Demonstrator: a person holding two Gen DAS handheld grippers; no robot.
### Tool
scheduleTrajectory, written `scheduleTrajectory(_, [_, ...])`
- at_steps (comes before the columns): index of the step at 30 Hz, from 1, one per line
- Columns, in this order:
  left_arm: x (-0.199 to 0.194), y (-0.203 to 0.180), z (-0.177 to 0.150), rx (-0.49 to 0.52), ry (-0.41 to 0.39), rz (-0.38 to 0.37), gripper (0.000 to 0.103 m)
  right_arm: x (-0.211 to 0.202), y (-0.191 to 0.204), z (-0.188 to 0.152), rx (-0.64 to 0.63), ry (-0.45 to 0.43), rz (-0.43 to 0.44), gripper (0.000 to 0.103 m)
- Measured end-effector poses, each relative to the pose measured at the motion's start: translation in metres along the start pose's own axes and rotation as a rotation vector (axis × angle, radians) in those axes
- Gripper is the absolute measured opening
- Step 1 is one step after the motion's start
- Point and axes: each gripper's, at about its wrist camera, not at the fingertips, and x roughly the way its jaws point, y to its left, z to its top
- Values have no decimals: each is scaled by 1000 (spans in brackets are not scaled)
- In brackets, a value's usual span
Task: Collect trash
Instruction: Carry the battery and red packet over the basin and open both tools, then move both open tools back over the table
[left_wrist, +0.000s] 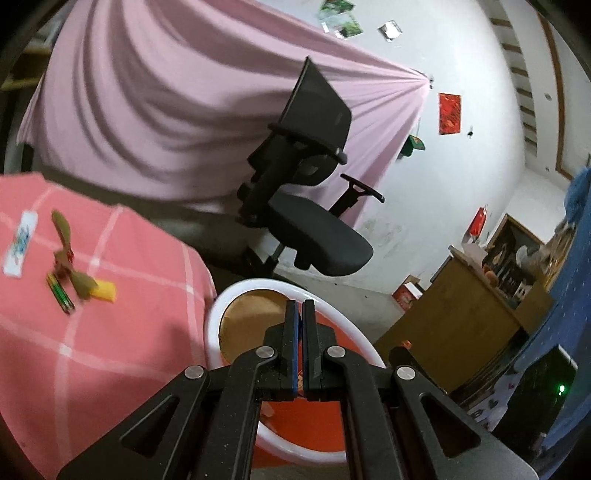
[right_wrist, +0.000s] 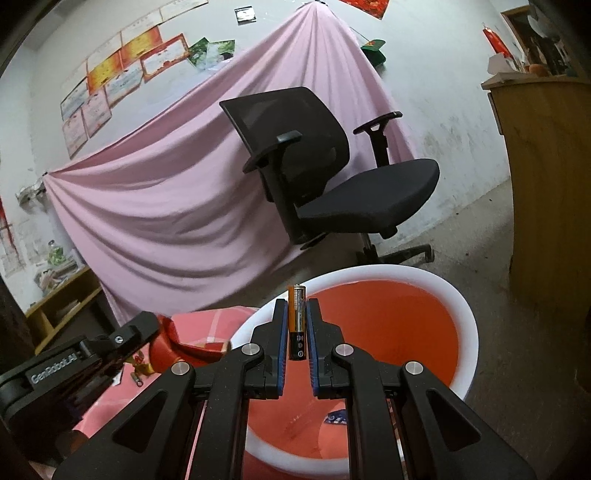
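My right gripper (right_wrist: 297, 308) is shut on a gold and black battery (right_wrist: 296, 314), held upright over the orange bin with a white rim (right_wrist: 463, 306). A blue scrap (right_wrist: 335, 419) lies in the bin. My left gripper (left_wrist: 299, 308) is shut with nothing visible between its pads, above the same bin's rim (left_wrist: 236, 290). In the right wrist view the left gripper's body (right_wrist: 74, 365) sits at lower left next to a red wrapper (right_wrist: 177, 343). On the pink checked tablecloth (left_wrist: 110, 332) lie a white wrapper (left_wrist: 20, 243), a yellow piece (left_wrist: 105, 290), a green stick (left_wrist: 60, 293) and dry leaves (left_wrist: 68, 254).
A black office chair (right_wrist: 332, 177) stands behind the bin, in front of a pink draped sheet (right_wrist: 166, 192). A wooden cabinet (right_wrist: 546, 177) is at the right. A low wooden shelf (right_wrist: 62, 306) is at the left. A blue cloth (left_wrist: 569, 295) hangs at far right.
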Motion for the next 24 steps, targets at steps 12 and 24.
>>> scheduleTrajectory(12, [6,9,2,-41,71,26,2,6,-3,-2,-1,39,-15,9])
scheduleTrajectory(24, [-9,8,0,33,51,83,4,5,1,-3,-44,33,-12,9])
